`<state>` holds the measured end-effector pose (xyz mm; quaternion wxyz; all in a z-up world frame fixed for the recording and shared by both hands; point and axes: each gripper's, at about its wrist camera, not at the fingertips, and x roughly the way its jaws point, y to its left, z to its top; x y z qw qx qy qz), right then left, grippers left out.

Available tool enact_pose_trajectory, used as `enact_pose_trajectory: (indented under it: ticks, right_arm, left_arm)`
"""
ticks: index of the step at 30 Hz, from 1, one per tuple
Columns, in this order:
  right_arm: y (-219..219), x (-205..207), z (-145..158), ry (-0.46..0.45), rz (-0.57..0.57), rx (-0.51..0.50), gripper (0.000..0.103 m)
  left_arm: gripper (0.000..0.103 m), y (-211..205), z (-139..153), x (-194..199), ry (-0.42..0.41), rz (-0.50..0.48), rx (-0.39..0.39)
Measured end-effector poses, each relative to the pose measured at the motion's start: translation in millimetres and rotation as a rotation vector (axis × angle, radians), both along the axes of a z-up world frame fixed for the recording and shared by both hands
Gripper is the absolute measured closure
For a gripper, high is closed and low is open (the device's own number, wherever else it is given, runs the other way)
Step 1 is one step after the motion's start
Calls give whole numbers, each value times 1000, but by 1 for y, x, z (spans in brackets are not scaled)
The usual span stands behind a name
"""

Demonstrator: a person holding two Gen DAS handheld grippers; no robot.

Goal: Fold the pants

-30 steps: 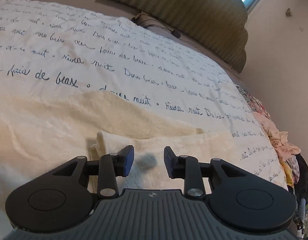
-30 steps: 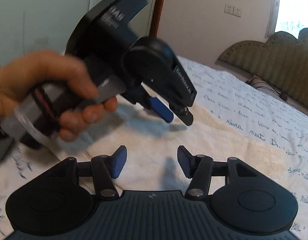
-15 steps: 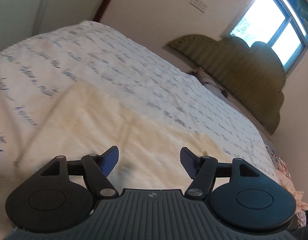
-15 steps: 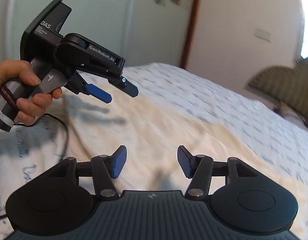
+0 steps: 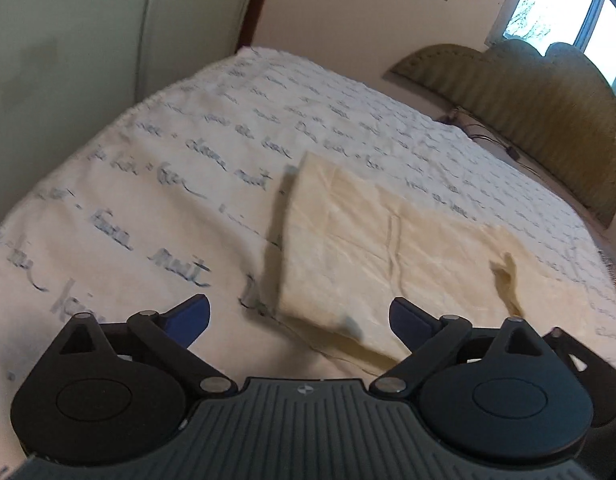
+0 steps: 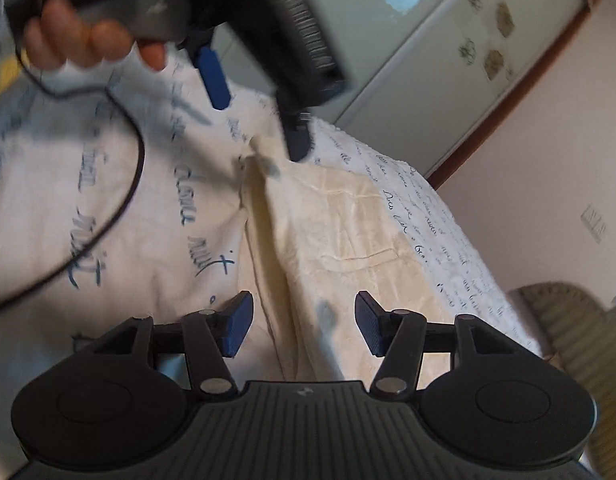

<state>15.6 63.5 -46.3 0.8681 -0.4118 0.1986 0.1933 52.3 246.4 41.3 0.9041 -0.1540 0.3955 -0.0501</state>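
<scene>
Bed with a white bedspread printed in blue handwritten script fills both views; olive ribbed padded headboard at the far right in the left wrist view.

Cream-coloured soft fabric pants lie flat on the bedspread, folded into a long strip, running from near centre toward the far right in the left wrist view. Near-left corner of the fold sits just ahead of the left gripper. A small raised crease shows on the right part of the strip.

Left gripper: fingers opening, blue pads wide apart, nothing pressed between them; the pants corner lies below the gap, not gripped. In the right wrist view the same gripper hangs over the far end of the pants, held by a person's hand; heavy motion blur there, so contact of the lower fingertip with the fabric probably not, can't confirm.

Right gripper: fingers about half apart, holding nothing, above the near part of the pants fold.

Thin black cable trails across the bedspread on the left.
</scene>
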Motion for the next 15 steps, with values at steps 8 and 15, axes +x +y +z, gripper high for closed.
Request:
enact_pose_trajectory:
  ticks: [8,15]
  right_arm:
    - [32,17,-12,-112,37,-70,56]
    - [40,41,-2,-129,59,38,88]
  left_arm:
    - [6,22,-42,24,153,74,-460]
    - [6,17,-39,33,130,15,-576]
